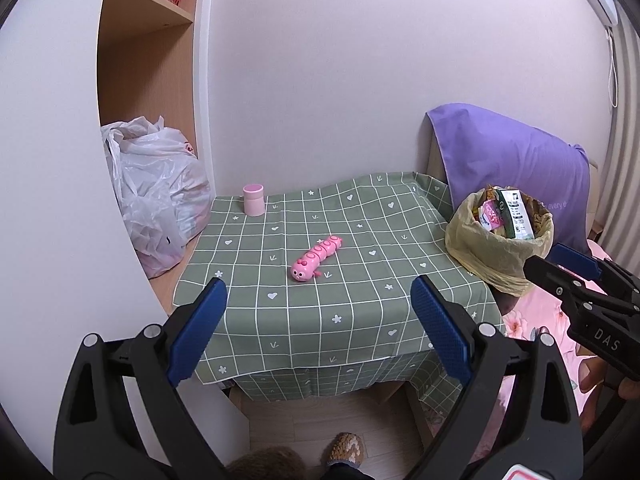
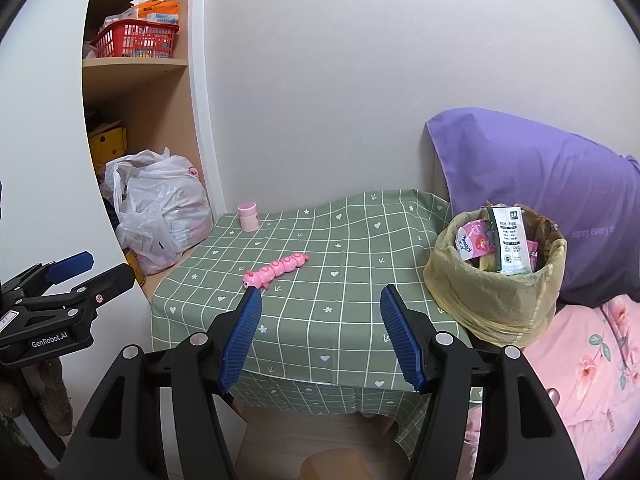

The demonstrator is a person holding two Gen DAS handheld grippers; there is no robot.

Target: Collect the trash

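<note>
Both hand-held grippers hang side by side in front of the small table draped in a green checked cloth (image 2: 340, 280), tilted a little downward toward it. The left gripper (image 1: 318, 312) has its blue-padded jaws spread wide with nothing between them, and the right gripper (image 2: 320, 328) is likewise released and empty. At the table's right edge, against the purple pillow (image 2: 540, 184), stands the small round bin lined with a yellowish plastic bag (image 2: 492, 292); it is filled to the brim with trash, a white-and-green carton (image 2: 512, 240) standing upright in it beside pink snack wrappers (image 2: 476, 240). On the cloth lie only a pink toy caterpillar (image 2: 276, 270) near the middle and a pink cylindrical cup (image 2: 249, 217) at the far left corner. Left of the table, a stuffed white plastic bag (image 2: 160, 216) sits on the low wooden shelf, and a red plastic basket (image 2: 136, 40) of packets rests higher up.
</note>
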